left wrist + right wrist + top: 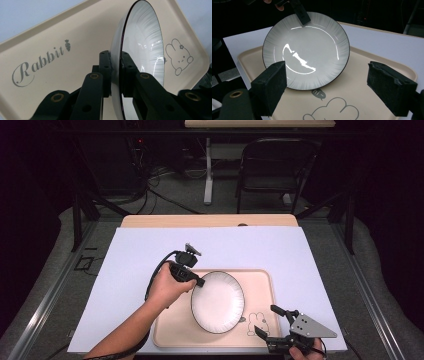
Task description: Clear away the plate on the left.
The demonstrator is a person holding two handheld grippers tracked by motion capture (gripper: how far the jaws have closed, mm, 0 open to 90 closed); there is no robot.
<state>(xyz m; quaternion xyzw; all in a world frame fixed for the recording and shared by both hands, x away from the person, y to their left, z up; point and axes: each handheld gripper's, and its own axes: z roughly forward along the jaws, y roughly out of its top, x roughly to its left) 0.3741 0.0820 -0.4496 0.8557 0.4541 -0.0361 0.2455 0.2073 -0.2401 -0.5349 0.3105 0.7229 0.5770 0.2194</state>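
Observation:
A white plate [218, 301] with a dark rim sits tilted over a beige tray [262, 285] printed with "Rabbit" and a rabbit drawing. My left gripper [199, 282] is shut on the plate's left rim; in the left gripper view the plate [147, 42] stands edge-on between the two jaws over the tray [62, 32]. My right gripper [272, 322] is open at the tray's front right corner, jaws wide, nothing between them. The right gripper view looks at the plate [307, 50], the tray [367, 75] and the left gripper [302, 15] pinching the far rim.
The tray lies on a white sheet [140, 265] covering a wooden table [210, 221]. A black chair [275, 165] and a table leg stand on the floor beyond. Metal rails run along both sides of the table.

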